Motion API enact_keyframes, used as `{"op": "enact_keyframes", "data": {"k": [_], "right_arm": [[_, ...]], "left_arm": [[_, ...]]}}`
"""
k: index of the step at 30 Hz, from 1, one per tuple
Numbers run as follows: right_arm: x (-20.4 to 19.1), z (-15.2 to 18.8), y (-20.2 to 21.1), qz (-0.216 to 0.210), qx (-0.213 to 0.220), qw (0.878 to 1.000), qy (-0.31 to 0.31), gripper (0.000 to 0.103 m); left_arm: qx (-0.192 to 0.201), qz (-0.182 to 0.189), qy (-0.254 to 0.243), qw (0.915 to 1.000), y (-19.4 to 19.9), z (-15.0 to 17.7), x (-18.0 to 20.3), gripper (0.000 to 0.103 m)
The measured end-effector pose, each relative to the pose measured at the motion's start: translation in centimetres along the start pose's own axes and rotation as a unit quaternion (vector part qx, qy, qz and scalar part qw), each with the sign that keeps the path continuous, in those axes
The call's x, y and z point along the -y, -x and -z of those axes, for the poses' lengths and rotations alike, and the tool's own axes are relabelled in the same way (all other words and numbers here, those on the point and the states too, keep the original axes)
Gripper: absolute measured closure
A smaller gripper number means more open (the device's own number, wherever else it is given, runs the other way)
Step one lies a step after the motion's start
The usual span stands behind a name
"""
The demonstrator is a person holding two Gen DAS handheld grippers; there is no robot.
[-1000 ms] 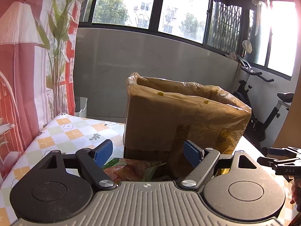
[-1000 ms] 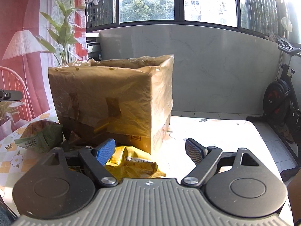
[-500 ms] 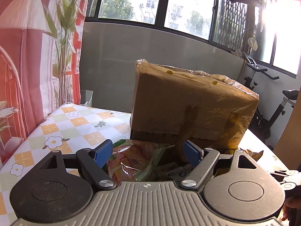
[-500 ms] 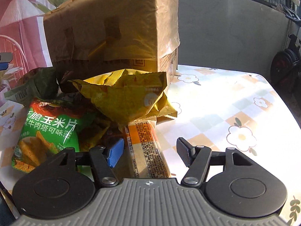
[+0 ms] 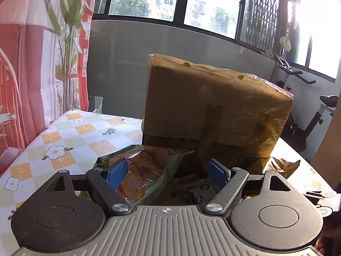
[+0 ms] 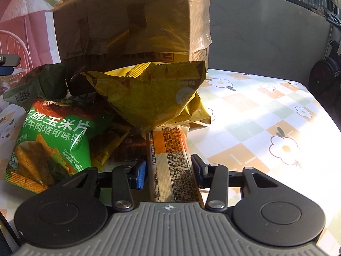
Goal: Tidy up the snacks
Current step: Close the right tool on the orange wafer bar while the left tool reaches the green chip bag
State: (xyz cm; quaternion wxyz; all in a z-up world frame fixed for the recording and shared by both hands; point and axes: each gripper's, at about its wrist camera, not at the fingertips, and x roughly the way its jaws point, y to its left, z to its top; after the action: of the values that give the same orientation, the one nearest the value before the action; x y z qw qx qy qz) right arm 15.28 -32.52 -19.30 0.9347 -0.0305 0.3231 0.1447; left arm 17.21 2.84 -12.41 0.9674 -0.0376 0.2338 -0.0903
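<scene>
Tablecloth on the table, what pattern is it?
Tablecloth: orange, green and white checks with white flowers; clearest in the right wrist view.

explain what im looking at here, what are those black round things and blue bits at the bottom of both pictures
Each picture comes from a fisheye camera mounted on a hand-held gripper that a person carries, one in each hand, looking out along its two fingers. The black discs and grey ribbed plate are the tool's body; the blue bits are the finger pads.

Left view: the left hand-held gripper is open, with a clear-fronted green snack bag lying between and beyond its fingers.

Right view: the right hand-held gripper is closing around a long orange-and-cream wrapped bar, which lies between its fingers.

Both face a plastic-covered brown cardboard box on a flower-checked tablecloth, with a crumpled yellow bag and a green corn-chip bag piled in front.
</scene>
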Motion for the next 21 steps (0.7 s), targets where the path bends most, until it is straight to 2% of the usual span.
{"op": "enact_keyframes", "data": {"k": [21], "right_arm": [[-0.4, 0.2, 0.3, 0.004, 0.001, 1.000, 0.009, 0.058]], "left_arm": [[-0.017, 0.019, -0.007, 0.9996, 0.4, 1.6, 1.7, 0.020]]}}
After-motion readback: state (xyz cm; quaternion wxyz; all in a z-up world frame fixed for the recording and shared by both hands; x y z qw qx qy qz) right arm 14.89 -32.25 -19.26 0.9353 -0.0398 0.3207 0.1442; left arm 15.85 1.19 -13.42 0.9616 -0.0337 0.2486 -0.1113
